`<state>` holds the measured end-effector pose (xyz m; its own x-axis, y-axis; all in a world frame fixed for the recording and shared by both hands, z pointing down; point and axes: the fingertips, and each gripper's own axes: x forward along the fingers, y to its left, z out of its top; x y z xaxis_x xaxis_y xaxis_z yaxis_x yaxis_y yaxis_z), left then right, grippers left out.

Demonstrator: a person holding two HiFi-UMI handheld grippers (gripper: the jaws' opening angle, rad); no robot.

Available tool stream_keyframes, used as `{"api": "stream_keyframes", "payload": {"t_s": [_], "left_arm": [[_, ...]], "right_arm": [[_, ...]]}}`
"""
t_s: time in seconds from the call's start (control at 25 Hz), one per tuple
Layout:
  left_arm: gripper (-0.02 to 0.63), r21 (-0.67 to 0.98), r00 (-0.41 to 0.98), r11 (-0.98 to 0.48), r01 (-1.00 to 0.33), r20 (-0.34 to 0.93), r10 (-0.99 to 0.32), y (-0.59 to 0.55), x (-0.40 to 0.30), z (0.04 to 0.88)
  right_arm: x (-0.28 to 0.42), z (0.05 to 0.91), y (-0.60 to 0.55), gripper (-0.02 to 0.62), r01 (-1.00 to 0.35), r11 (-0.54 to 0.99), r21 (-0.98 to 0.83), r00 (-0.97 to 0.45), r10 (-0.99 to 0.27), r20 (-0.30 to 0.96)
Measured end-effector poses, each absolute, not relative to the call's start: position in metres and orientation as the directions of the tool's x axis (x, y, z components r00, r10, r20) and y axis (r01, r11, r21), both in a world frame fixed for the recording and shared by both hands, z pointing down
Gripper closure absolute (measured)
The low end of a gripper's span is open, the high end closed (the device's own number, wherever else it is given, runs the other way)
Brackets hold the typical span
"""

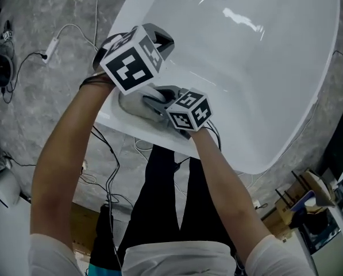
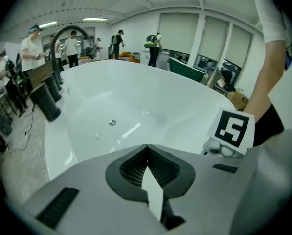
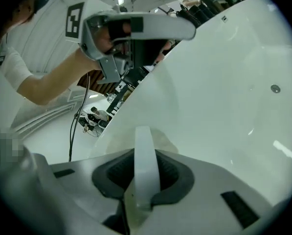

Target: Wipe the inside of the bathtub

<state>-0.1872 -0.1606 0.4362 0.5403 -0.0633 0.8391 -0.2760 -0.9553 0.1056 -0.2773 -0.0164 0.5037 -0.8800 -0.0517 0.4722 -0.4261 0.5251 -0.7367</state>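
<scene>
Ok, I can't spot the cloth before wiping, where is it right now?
The cloth lies at the bathtub's near rim, left of centre in the head view, clamped in the right gripper's jaws, just below the left gripper.

head view looks down; gripper views share bathtub.

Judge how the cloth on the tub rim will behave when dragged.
Probably floppy: the cloth lies crumpled on the bathtub rim. It likely slides easily, since the enamel looks glossy. It seems light: the right gripper alone pinches it.
</scene>
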Motion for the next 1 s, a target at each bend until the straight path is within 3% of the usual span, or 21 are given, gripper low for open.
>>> {"api": "stream_keyframes", "payload": {"t_s": [0.28,0.48,0.8,1.0], "left_arm": [[0.6,0.151,0.536,-0.988,-0.018,0.836,0.118,-0.152,-0.115,0.456],[0.6,0.209,0.495,-0.978,-0.02,0.852,0.172,-0.171,-0.102,0.509],[0.6,0.277,0.402,-0.954,0.119,0.865,0.301,-0.144,-0.081,0.592],[0.6,0.253,0.337,-0.957,0.143,0.897,0.288,-0.145,-0.079,0.644]], "right_arm": [[-0.271,0.525,-0.02,0.502,-0.442,0.506,-0.741,-0.873,-0.052,0.485],[-0.265,0.542,-0.025,0.502,-0.447,0.499,-0.742,-0.874,-0.066,0.482],[-0.246,0.592,-0.033,0.502,-0.433,0.49,-0.757,-0.88,-0.049,0.472],[-0.227,0.636,-0.046,0.502,-0.487,0.491,-0.722,-0.851,-0.082,0.518]]}}
